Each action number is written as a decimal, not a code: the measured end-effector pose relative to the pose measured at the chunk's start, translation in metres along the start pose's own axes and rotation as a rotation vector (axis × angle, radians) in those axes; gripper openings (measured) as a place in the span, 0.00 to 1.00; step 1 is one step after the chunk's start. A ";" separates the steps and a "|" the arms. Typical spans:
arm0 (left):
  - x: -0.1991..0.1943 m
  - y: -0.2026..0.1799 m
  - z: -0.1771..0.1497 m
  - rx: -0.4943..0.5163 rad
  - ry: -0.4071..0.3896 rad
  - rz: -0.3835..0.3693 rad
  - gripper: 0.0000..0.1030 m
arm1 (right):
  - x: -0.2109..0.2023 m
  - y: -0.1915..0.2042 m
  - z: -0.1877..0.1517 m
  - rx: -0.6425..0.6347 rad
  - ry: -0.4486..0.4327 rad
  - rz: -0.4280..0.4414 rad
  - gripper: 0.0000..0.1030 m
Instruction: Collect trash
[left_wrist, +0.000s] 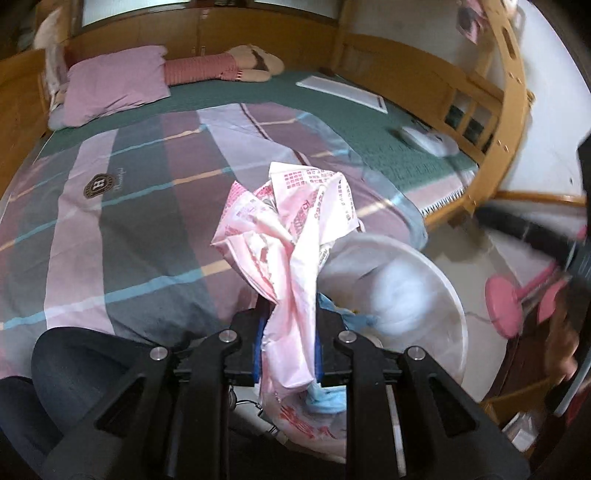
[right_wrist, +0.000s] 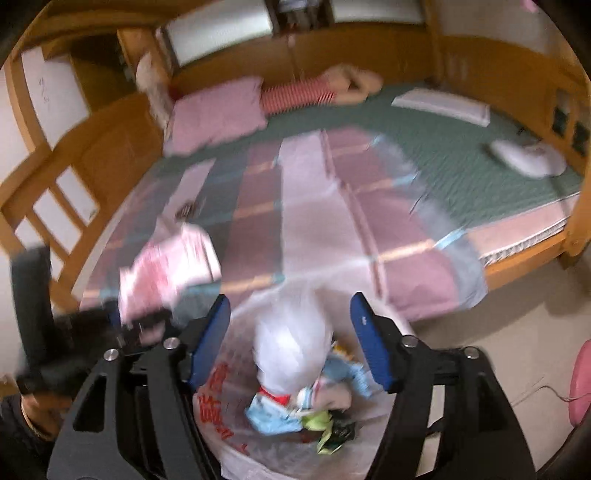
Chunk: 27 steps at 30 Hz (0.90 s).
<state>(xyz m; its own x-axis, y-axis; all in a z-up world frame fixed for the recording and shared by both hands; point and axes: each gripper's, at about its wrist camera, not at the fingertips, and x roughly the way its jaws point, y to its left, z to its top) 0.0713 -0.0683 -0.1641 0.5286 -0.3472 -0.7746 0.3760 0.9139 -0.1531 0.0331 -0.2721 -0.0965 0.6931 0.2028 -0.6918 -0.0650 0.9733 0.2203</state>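
Pink wrapper pinched over the trash bag
Left tongs clamp the crumpled pink wrapper beside the bed; right tongs gape wide above the trash bag at the bed's foot

Soft, even indoor light with faint shadows. The right wrist view is heavily motion-blurred across the bed; the left view is sharp centrally, smeared at its right edge. Fisheye bends both frames, corners black.

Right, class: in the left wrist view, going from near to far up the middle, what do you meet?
Left gripper → crumpled pink plastic bag → plaid duvet → green bedspread → wooden headboard.
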 end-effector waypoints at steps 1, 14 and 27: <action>-0.001 -0.005 -0.001 0.015 0.002 -0.002 0.21 | -0.006 -0.001 0.002 0.001 -0.018 -0.004 0.67; -0.015 -0.045 -0.006 0.140 -0.022 0.031 0.70 | -0.035 -0.012 0.004 0.042 -0.112 -0.028 0.71; -0.112 -0.010 0.015 -0.070 -0.310 0.374 0.96 | -0.042 0.047 -0.003 -0.107 -0.162 -0.093 0.94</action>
<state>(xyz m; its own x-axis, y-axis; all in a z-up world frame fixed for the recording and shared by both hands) 0.0197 -0.0411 -0.0664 0.8236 -0.0290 -0.5665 0.0706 0.9962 0.0517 -0.0014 -0.2345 -0.0593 0.8056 0.0996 -0.5840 -0.0651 0.9947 0.0799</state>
